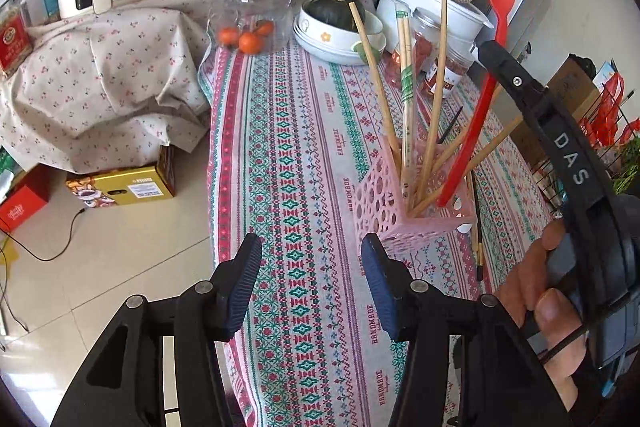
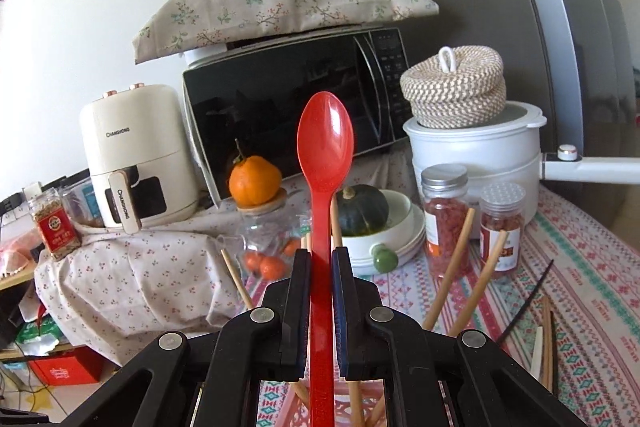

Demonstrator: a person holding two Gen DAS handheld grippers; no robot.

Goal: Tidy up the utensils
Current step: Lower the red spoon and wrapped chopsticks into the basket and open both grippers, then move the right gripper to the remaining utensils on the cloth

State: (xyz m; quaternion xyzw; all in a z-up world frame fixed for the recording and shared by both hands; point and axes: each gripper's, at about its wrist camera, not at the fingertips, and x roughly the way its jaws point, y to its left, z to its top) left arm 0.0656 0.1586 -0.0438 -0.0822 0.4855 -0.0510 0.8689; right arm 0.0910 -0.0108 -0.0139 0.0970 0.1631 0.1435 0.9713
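A: Right wrist view first: what is the right tool doing?

B: It is clenched on the red spoon. Both pads press the handle from either side, and the bowl of the spoon stands upright above the fingertips, facing the camera.

A: And where does the spoon's lower end go?

B: Down into the pink holder, as the left wrist view shows. There the spoon leans to the right, its handle end inside the perforated basket, and the right tool grips it partway up the handle.

A: What else sits in the holder?

B: Several wooden chopsticks, fanned out at different angles, plus one pair in a paper sleeve with green print.

A: The left tool?

B: Released, its jaws spread wide with nothing between them, hovering over the patterned surface just short of the holder.

A: Anything loose on the surface?

B: Yes, to the right of the holder lie more chopsticks, light and dark, flat on the cloth.

A: And behind?

B: A green squash in a white bowl, two spice jars, an orange on a glass jar, and a microwave.
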